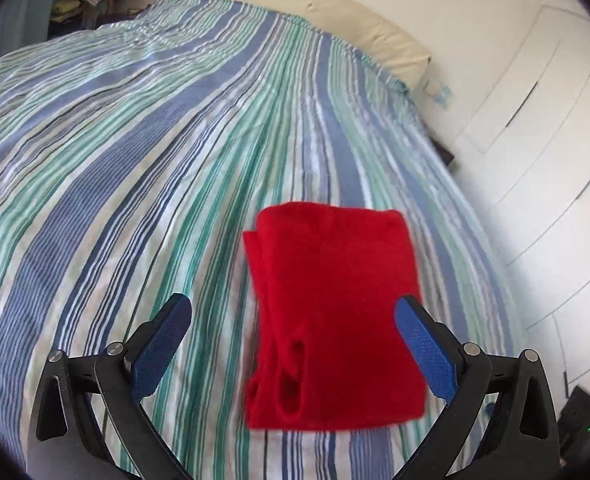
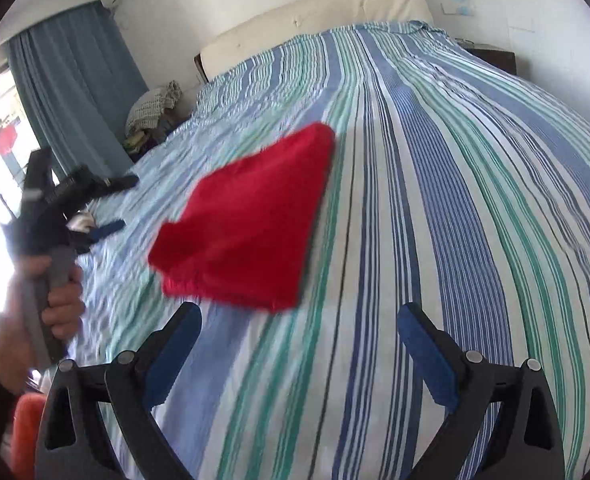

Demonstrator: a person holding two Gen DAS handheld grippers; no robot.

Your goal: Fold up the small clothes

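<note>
A folded red garment [image 1: 335, 316] lies flat on the striped bedspread [image 1: 135, 160]. In the left wrist view my left gripper [image 1: 295, 312] hangs above it, open, its blue pads wide apart and touching nothing. In the right wrist view the same red garment [image 2: 251, 216] sits ahead and left of my right gripper [image 2: 299, 320], which is also open and empty, above the bedspread [image 2: 455, 200]. At the left edge of that view a hand [image 2: 55, 300] grips the handle of the left gripper [image 2: 123, 204], seen blurred.
A cream headboard cushion [image 2: 315, 12] runs along the far end of the bed. A heap of clothes [image 2: 155, 108] sits by the blue curtain [image 2: 75, 80]. White cupboard doors [image 1: 535, 120] stand close to the bed's right side.
</note>
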